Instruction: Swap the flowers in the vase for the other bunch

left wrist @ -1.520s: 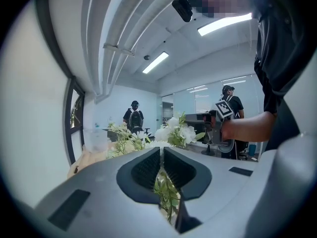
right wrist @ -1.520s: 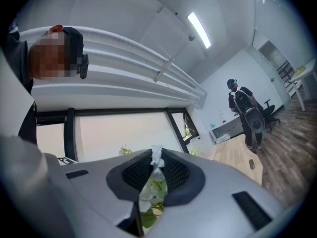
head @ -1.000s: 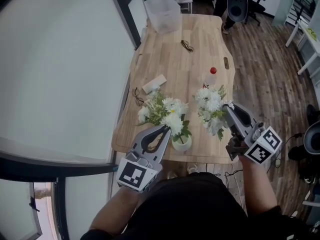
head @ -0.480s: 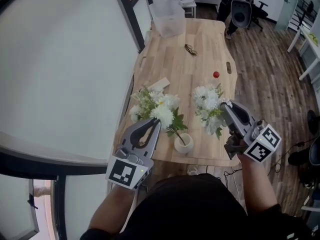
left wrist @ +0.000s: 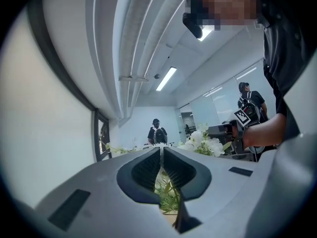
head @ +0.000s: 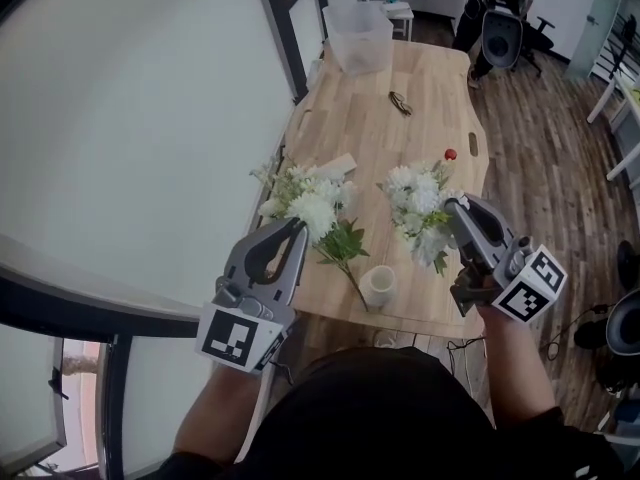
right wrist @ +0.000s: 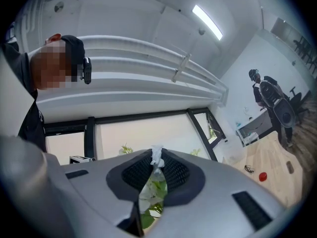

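White-flowered bunch with green leaves (head: pixel 312 200), seated in the small cream ceramic vase (head: pixel 378 286) a second ago, now hangs up and to the left of that vase in the head view. Its stem ends seem clear of the mouth, and the left gripper (head: pixel 297 226) carries it. The second white bunch (head: pixel 418 206) waits to the right of the vase, above the pale wooden table (head: pixel 400 128), in the right gripper (head: pixel 452 206). In the left gripper view, the jaws sit nearly together, pinching thin green stems (left wrist: pixel 166 195). In the right gripper view, the jaws clamp a thicker bundle of stems and leaves (right wrist: pixel 151 192). With the vase emptied, I judge the replacement can go in next.
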Tool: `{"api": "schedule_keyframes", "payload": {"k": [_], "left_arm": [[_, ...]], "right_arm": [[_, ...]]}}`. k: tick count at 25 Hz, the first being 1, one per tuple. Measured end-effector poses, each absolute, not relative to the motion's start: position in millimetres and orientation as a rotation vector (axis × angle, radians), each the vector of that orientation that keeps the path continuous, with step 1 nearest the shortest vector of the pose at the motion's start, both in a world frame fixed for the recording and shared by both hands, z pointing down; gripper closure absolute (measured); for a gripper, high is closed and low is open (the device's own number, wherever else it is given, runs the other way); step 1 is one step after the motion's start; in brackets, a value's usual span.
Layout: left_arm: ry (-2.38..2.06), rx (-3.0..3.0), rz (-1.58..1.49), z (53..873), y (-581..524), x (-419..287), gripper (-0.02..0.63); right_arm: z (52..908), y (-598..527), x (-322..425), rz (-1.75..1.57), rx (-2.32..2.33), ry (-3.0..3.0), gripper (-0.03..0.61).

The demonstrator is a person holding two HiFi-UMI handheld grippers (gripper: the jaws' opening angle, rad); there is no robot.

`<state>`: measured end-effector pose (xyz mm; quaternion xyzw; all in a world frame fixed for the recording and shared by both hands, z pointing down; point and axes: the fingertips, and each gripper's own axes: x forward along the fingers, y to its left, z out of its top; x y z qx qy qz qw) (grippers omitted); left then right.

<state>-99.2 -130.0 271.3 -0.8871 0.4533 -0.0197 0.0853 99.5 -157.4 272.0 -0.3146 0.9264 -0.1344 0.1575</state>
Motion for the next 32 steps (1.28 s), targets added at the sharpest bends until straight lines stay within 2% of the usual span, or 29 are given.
{"api": "schedule_keyframes", "payload": {"k": [12,18,32], "left_arm": [[1.522,-2.549,-0.125,269.0,-111.8,-129.7,0.589],[1.612,-2.518,-0.123,281.6,-109.8,-183.6,0.589],[1.717,-2.494,-0.124,298.0,-88.7,-216.0,0.591]], "right_arm": [[254.7,-151.0,86.9,-0.400,-0.760,2.670,0.509],[261.0,-155.3,38.1,-0.454,-0.681,2.682,0.509],[278.9,-145.4,-3.5,-0.559,-0.566,2.692,0.508]]}}
